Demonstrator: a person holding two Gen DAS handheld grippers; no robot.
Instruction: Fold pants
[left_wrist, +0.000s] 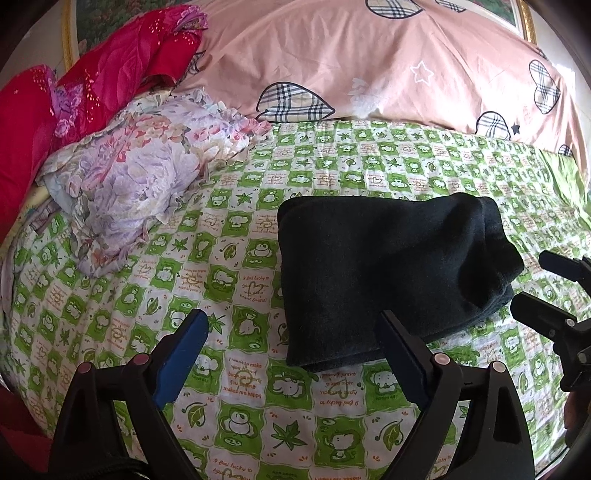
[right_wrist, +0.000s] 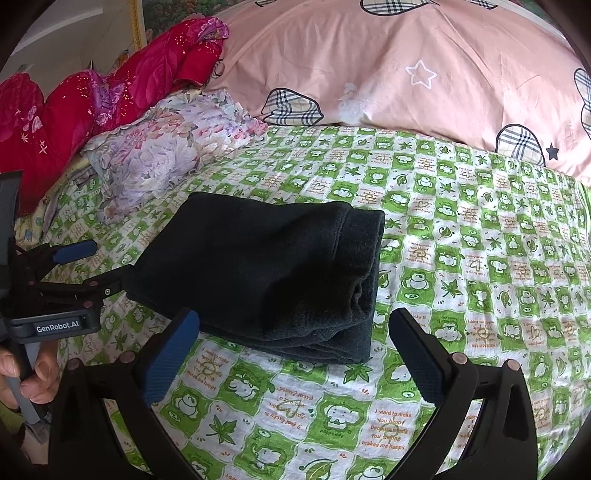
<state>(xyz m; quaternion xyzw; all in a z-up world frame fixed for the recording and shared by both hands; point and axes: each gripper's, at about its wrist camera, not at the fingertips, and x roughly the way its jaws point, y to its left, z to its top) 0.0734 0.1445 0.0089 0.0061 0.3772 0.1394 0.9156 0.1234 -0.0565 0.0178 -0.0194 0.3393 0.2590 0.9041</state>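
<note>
Left wrist view: black pants lie as a folded bundle on the green checked bedsheet, at about 1 o'clock from the left gripper, fingers spread, holding nothing. Right gripper likewise spread and empty; bundle sits at its 11 o'clock, just ahead. Bundle's long axis runs near-to-far. Both grippers flank its near edge; neither touches it. Judgement: fold looks essentially complete.
</note>
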